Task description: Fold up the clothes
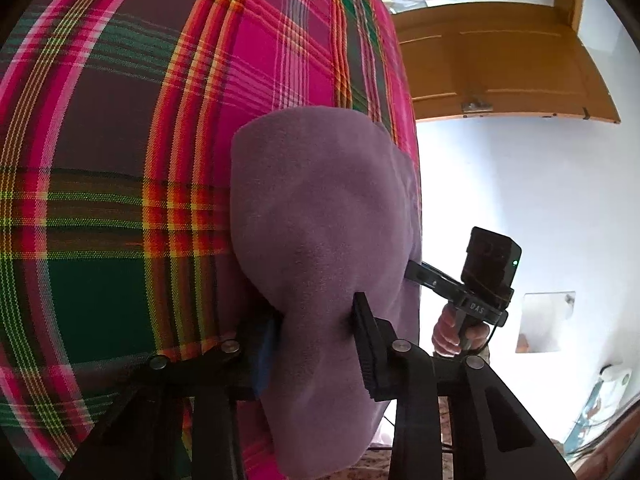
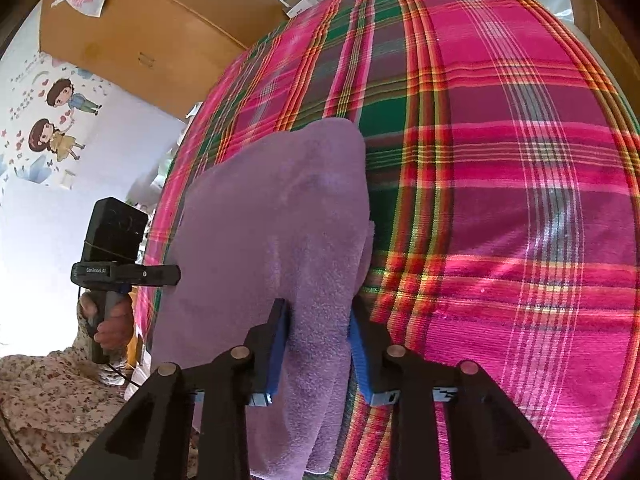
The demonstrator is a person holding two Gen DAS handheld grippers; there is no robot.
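Already partway: purple fleece garment (image 1: 320,208) lies doubled on plaid bedspread (image 1: 112,128), near bed edge. Left gripper (image 1: 316,340) and right gripper (image 2: 320,344) each have jaws clenched on its near edge. Further fold and smoothing likely remain.

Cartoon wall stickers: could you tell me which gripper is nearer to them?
Left. The left gripper holds the purple towel nearer the stickers; the right gripper holds its opposite edge.

bright daylight | white wall (image 1: 500,184) glare | fisheye-bent, dark corners
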